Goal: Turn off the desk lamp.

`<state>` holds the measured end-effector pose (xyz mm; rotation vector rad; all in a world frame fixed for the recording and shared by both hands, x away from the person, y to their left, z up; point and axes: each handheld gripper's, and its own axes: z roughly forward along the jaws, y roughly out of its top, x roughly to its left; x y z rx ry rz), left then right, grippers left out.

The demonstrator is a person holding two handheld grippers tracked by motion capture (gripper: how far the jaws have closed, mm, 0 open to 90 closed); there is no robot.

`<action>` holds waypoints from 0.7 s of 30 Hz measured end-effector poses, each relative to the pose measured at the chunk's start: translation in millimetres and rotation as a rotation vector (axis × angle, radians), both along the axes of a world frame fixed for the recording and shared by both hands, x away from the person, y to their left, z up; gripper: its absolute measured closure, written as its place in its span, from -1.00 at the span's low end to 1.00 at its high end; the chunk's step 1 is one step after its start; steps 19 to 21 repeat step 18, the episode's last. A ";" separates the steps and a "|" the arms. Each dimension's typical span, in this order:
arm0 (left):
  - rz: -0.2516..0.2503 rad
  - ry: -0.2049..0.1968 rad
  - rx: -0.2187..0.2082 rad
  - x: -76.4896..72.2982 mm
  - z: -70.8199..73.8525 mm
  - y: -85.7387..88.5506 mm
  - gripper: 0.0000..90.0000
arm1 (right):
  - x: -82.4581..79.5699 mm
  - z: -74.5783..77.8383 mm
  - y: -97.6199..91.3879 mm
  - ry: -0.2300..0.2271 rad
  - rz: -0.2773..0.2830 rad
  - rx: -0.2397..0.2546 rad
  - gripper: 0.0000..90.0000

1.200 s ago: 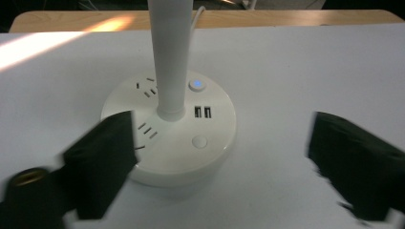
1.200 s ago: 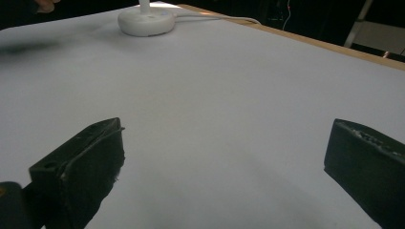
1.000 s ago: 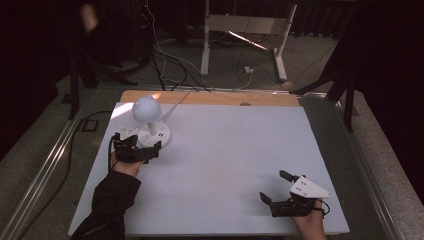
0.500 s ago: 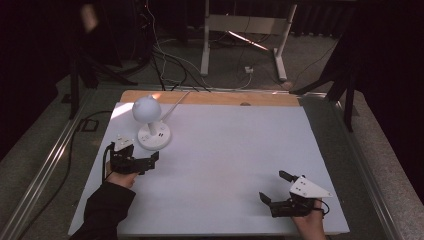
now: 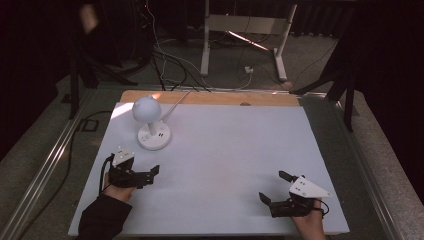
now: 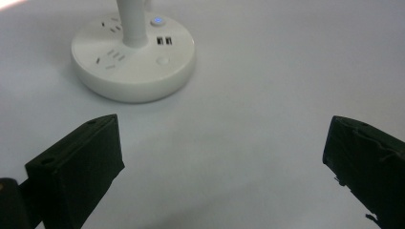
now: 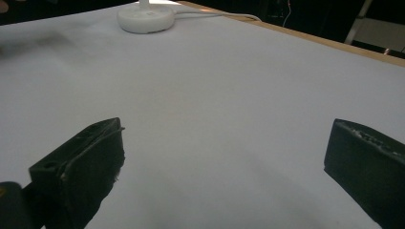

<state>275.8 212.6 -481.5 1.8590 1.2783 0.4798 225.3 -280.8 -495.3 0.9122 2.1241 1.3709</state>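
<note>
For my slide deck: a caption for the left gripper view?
Open left gripper facing round white lamp base with sockets on white table.

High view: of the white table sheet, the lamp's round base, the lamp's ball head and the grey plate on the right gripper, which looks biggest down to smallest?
1. White table sheet
2. Grey plate and round base: alike, unsure
3. Ball head

The lamp [image 6: 133, 52] gets chopped by the top edge in the left gripper view, globe gone. In the right gripper view its base [image 7: 145, 19] looks cropped too, I think.
</note>
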 end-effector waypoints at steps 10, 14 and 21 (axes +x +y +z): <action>-0.021 0.012 0.022 -18.8 -13.0 1.8 -0.99 | -0.2 -0.4 -0.1 0.002 0.002 -0.003 -1.00; -0.019 0.022 0.018 -23.5 -18.2 5.5 -0.99 | 0.3 -0.7 0.1 0.004 0.002 -0.005 -1.00; -0.023 0.022 0.032 -24.0 -19.3 5.1 -0.99 | 0.3 -0.9 0.8 0.005 0.003 -0.007 -1.00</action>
